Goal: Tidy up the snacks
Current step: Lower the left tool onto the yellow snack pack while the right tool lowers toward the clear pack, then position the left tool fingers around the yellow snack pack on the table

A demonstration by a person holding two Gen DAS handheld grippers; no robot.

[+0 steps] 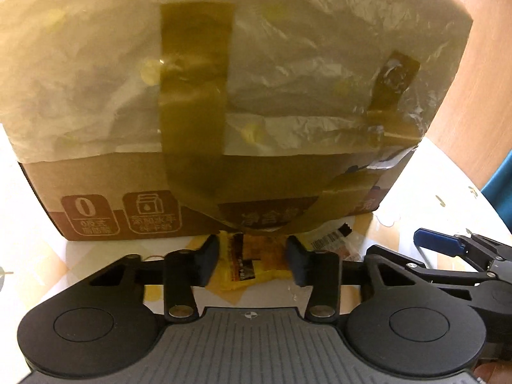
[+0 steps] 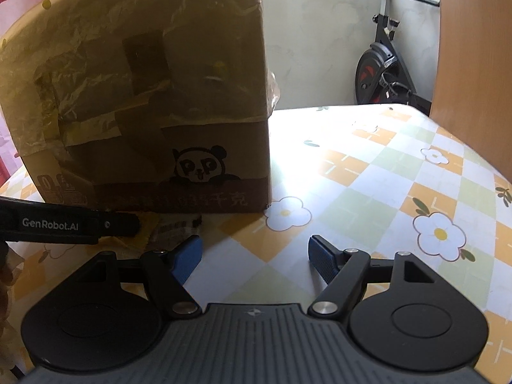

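Your left claw [image 1: 252, 259] has its black pads close on both sides of a flat yellow snack packet [image 1: 248, 262], but you cannot tell if they press it. The packet lies on the bench [image 2: 368, 172] with the flowery checked cloth, right in front of the big brown cardboard box [image 1: 128, 204] with plastic wrap and tape. A second small wrapper [image 1: 332, 243] with a barcode lies just beside it. Your right claw [image 2: 254, 260], with blue pads, stands wide and holds nothing.
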